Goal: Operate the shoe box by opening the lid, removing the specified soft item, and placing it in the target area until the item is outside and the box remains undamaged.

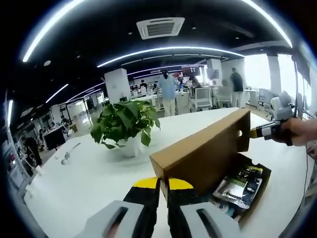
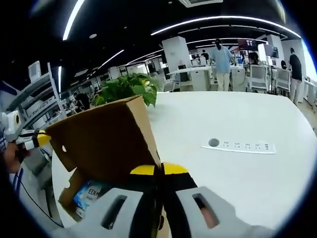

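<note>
In the left gripper view we see our left gripper [image 1: 164, 191] with its jaws pressed together on the near corner of the raised cardboard lid [image 1: 203, 148]. The right gripper [image 1: 271, 130] pinches the lid's far corner. Below the lid the shoe box [image 1: 257, 191] stands open, and a soft packet [image 1: 240, 186] with dark printing lies inside, partly hidden by the lid. A potted plant [image 1: 126, 124] stands just left of the box on the white surface [image 1: 84, 183].

From the right gripper view we see what the other misses: a white power strip [image 2: 238, 146] lying flat on broad bare surface to the right, well apart from the box. Here the lid's brown underside blocks most of the interior; only a blue corner of the packet shows.
</note>
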`<state>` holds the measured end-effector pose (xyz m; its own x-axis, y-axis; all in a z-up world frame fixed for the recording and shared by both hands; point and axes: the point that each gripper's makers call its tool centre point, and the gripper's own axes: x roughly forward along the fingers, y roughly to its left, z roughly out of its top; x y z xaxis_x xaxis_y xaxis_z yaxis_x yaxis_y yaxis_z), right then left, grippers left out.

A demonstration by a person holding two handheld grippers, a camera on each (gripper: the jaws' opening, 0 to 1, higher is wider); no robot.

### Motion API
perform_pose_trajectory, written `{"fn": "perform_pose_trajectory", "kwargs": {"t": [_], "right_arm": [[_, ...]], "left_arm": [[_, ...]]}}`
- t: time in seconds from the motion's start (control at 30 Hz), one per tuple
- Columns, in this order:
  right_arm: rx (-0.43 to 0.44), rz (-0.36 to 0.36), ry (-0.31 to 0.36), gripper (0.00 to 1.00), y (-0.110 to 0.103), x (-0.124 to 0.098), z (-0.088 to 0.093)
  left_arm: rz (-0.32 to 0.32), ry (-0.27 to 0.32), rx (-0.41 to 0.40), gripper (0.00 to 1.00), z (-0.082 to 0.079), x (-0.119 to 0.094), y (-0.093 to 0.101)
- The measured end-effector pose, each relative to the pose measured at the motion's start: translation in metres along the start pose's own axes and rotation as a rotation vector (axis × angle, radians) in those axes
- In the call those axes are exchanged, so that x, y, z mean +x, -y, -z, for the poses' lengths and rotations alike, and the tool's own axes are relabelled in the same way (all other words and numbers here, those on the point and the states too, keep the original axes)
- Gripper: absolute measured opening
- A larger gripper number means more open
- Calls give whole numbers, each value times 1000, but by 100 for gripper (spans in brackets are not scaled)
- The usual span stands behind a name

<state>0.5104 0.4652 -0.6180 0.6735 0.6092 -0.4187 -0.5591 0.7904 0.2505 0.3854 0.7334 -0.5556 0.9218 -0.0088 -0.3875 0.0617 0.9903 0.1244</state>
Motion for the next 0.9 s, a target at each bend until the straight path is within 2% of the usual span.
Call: {"fn": "perform_pose_trajectory", "kwargs": {"t": [0.2, 0.23, 0.53, 0.9], "right_arm": [[-7, -3, 0, 1, -1, 8, -5], [-7, -3, 0, 1, -1, 8, -5], [-13, -5, -6, 1, 2, 21, -10], [-1, 1, -11, 0, 4, 36, -13]], "left_arm": [[0, -18, 26, 5, 3, 13, -3], [-3, -42, 36, 5, 8, 15, -4], [27, -112, 13, 5, 40, 26, -5], [58, -168, -3, 4, 57, 42, -1]]}}
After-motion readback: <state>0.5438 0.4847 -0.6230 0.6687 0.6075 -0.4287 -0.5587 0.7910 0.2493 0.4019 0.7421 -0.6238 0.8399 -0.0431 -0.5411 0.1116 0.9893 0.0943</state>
